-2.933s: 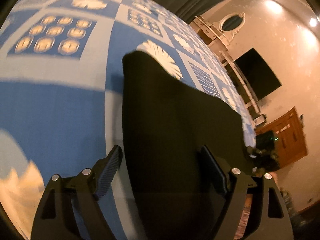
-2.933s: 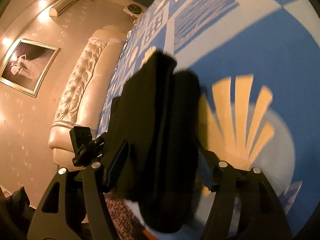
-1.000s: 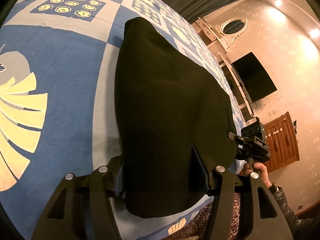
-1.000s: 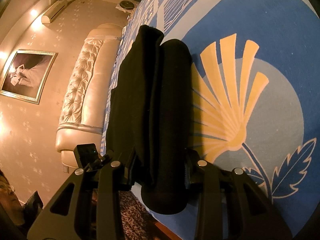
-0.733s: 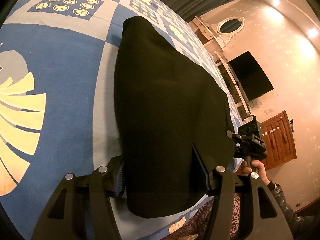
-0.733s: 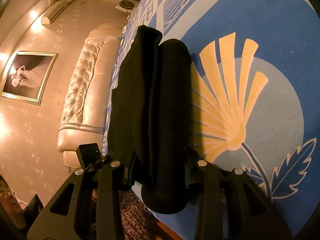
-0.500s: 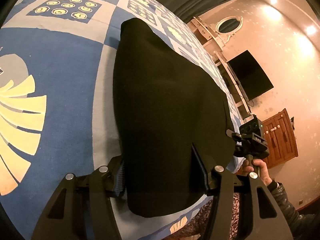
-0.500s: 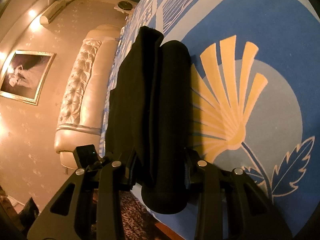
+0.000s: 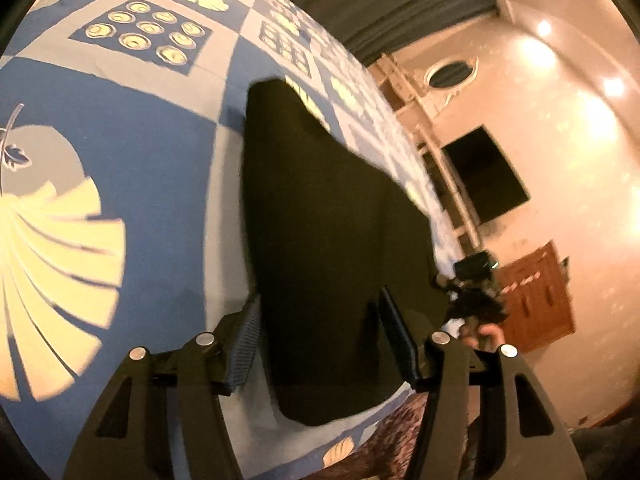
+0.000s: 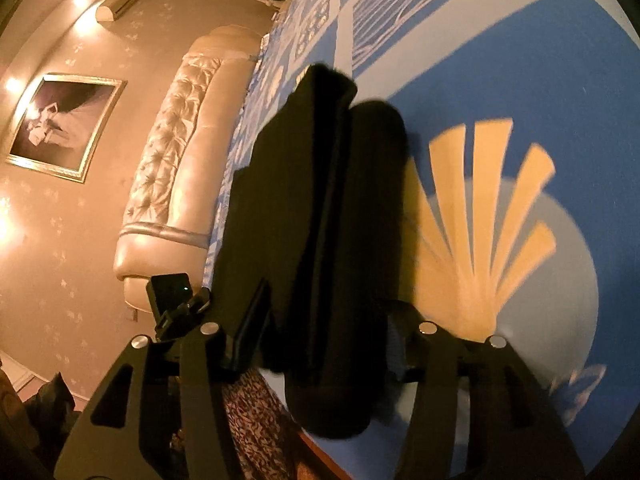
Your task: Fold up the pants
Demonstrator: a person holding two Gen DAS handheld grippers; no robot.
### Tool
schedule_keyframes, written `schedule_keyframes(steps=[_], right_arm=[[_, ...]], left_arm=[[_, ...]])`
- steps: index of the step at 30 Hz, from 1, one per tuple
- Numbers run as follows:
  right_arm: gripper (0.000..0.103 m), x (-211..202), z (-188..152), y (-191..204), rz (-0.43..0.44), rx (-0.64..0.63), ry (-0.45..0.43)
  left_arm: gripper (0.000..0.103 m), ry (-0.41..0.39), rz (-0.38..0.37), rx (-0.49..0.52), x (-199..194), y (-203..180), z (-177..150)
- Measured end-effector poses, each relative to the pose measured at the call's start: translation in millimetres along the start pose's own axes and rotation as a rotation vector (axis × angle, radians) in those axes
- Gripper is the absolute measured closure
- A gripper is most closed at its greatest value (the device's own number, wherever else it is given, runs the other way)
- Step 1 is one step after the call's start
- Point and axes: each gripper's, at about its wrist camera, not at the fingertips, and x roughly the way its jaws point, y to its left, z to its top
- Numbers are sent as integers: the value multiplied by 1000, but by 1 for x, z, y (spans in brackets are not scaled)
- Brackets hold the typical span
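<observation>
Black folded pants (image 9: 320, 220) lie lengthwise on a blue and white patterned bedspread (image 9: 140, 140), near end at the bed's edge. My left gripper (image 9: 320, 344) straddles that near end; its jaws are starting to open but the pads still touch the cloth. In the right wrist view the pants (image 10: 320, 200) show as a thick folded stack. My right gripper (image 10: 328, 336) is opening, with the stack between the fingers and thin gaps at both pads. Each gripper shows in the other view: the right gripper (image 9: 472, 284) in a hand (image 9: 484, 334), the left gripper (image 10: 172, 300).
A tufted cream headboard (image 10: 176, 152) closes off one end of the bed, below a framed picture (image 10: 64, 120). A dark wall screen (image 9: 484, 176) and a wooden cabinet (image 9: 536, 300) stand past the other side. The person's patterned clothing (image 10: 256, 420) is against the bed edge.
The right gripper's fingers have spread apart and come off the folded stack. The left view has drawn back slightly, so the pants look smaller; its fingers keep nearly the same spacing.
</observation>
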Motion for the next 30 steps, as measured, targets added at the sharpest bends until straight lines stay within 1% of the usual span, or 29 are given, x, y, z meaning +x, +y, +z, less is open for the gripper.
schedule_keyframes(steps=[1, 2, 4, 6, 8, 11, 13, 16, 17, 18, 19, 20, 21, 22, 23, 24, 25, 27, 30], right_arm=[[51, 1, 3, -2, 6, 3, 0], [51, 2, 5, -3, 11, 4, 1], [51, 3, 9, -3, 15, -9, -2], [51, 1, 11, -3, 16, -10, -1], [51, -2, 10, -4, 7, -20, -2], [51, -7, 14, -10, 11, 1, -24], [50, -6, 17, -9, -1, -2, -28], [49, -5, 20, -7, -22, -5, -14], [49, -5, 20, -4, -40, -14, -5], [41, -9, 19, -1, -61, -30, -3], [33, -18, 19, 2, -85, -52, -20], [21, -30, 20, 2, -90, -55, -61], [14, -40, 22, -1, -85, -45, -97], [11, -54, 25, -7, -55, -15, -157], [11, -57, 28, -12, -31, 6, -170], [11, -57, 31, -17, -12, 28, -164], [11, -53, 33, -20, -19, 35, -154], [11, -40, 39, -15, -44, 5, -123], [11, -20, 50, -6, -48, -29, -79]], left_arm=[[39, 0, -46, -25, -3, 5, 4], [32, 2, -60, -28, -5, 6, 4], [31, -7, -79, 2, -8, 3, 8], [31, -4, -120, 31, -13, -1, 10], [25, -12, -104, 77, -19, -3, 13], [25, 7, -51, 102, -13, 0, 21], [25, 20, -48, 92, -1, 5, 32], [25, 32, -25, 109, 18, 9, 50], [25, 32, -21, 100, 24, 11, 57], [25, 28, -19, 86, 27, 15, 63], [25, 30, -30, 72, 30, 18, 67], [25, 34, -43, 61, 31, 20, 69], [25, 36, -50, 55, 31, 22, 71], [25, 44, -57, 50, 35, 25, 74], [25, 55, -56, 48, 39, 27, 75], [25, 58, -51, 49, 42, 28, 78], [25, 67, -48, 52, 46, 29, 80], [25, 74, -49, 65, 51, 27, 82], [24, 75, -56, 69, 56, 25, 86]])
